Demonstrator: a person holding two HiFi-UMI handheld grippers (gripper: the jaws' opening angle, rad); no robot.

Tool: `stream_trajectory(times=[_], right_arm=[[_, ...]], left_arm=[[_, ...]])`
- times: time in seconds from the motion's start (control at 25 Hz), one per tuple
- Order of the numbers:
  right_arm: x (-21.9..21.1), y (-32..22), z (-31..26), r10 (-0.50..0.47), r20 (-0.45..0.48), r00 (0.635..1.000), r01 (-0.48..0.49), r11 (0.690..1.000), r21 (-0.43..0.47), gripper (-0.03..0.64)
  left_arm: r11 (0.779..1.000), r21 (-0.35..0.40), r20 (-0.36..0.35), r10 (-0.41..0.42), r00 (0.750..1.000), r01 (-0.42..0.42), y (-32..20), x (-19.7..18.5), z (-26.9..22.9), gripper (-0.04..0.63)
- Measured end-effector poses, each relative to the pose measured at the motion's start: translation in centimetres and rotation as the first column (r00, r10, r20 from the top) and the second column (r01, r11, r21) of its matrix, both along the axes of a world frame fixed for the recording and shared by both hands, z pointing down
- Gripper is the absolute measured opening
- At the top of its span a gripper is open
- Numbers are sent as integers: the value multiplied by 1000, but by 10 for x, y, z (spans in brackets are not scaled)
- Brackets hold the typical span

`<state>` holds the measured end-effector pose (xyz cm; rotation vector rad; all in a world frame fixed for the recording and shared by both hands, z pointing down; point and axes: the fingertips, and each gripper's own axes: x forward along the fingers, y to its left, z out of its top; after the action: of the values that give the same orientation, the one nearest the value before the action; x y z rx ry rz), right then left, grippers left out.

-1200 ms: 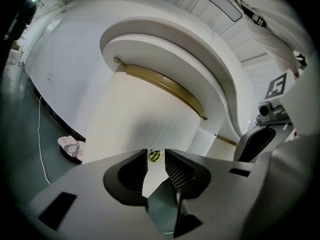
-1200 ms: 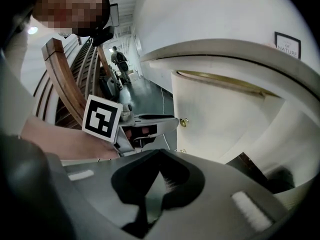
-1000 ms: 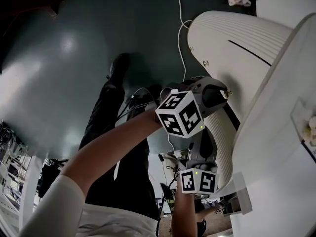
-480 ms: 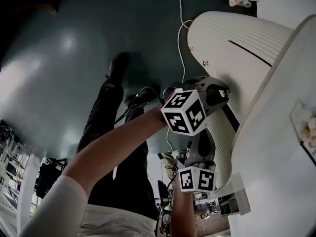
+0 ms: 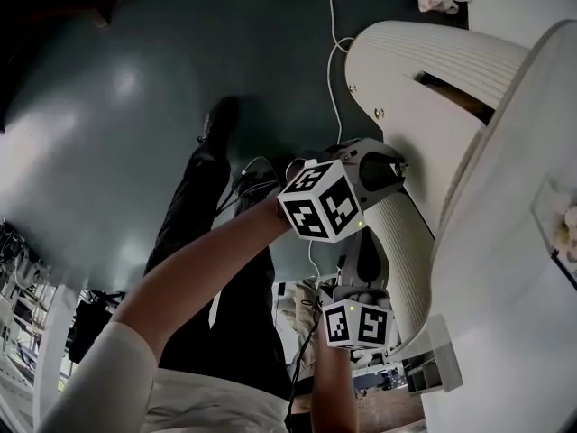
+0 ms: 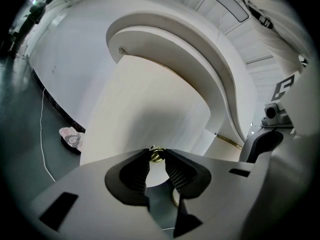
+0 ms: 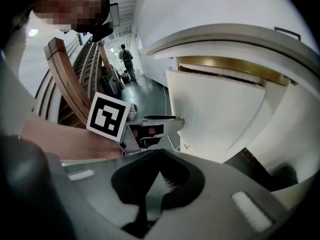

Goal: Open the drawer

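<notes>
left tongs (image 5: 395, 166) at knob (image 5: 403, 166) | drawer (image 5: 406, 79) ajar | right tongs (image 5: 368, 258) below

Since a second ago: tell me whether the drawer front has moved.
Yes. The drawer front has pulled left, away from the cabinet; the thin slit between them is now a wider, brown gap.

The knob (image 6: 156, 154) on the drawer (image 6: 150, 94) front sits between my left tongs (image 5: 399, 166). My right tongs (image 7: 159, 154) hang nearer me. A cable (image 5: 332, 43) lies on the floor (image 5: 117, 106) beyond.
</notes>
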<state>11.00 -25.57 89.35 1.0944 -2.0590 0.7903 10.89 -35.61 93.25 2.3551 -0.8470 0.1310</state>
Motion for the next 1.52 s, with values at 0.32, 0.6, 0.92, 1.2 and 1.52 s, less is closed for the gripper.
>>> stream_trajectory(times=[0.32, 0.6, 0.92, 1.2, 1.52], right_arm=[[-4, 12, -4, 17, 9, 1000, -17, 1000, 9, 11], [-2, 25, -9, 32, 12, 999, -32, 999, 19, 11], [-6, 39, -20, 35, 27, 999, -35, 999, 26, 11], [-12, 54, -26, 32, 42, 999, -32, 999, 18, 11], [-22, 74, -30, 3, 65, 998, -4, 1000, 5, 11]], left_arm=[[1000, -19, 6, -5, 1000, 5, 23, -15, 0, 101], [999, -38, 21, -12, 1000, 13, 46, -29, 0, 101], [997, -74, 32, -30, 999, 32, 71, -43, 1, 101], [995, -95, 67, -26, 997, 32, 94, -61, 1, 101], [990, -129, 77, -47, 996, 57, 112, -71, 1, 101]])
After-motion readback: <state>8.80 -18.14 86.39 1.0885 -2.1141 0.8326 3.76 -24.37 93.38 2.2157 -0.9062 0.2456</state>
